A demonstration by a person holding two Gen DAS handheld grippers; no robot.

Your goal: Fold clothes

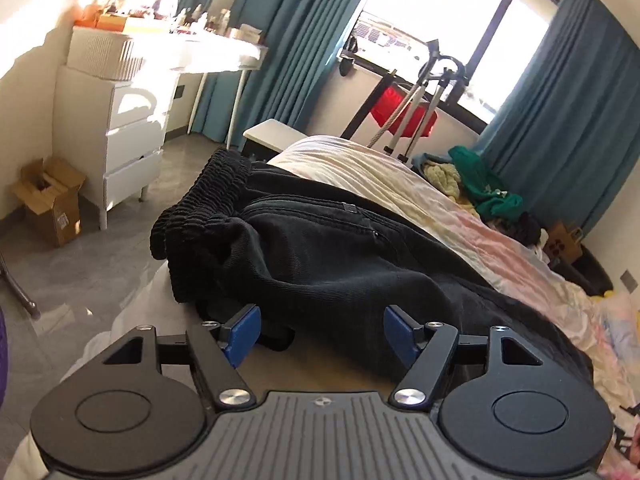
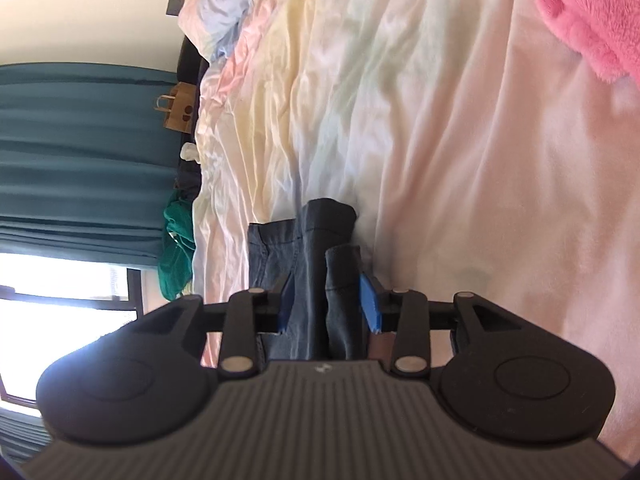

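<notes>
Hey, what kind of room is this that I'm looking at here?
Most likely a home bedroom: a bed with a rumpled pastel sheet, a white chest of drawers beside a cluttered dressing table, and teal curtains at the window.

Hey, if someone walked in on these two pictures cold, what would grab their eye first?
Probably the black trousers, heaped with their elastic waistband bunched at the near edge of the bed, just past the open left gripper. Then the dark grey cloth standing between the right gripper pads on the pale pastel sheet. A bright pink fluffy thing sits at that view's top right corner.
</notes>
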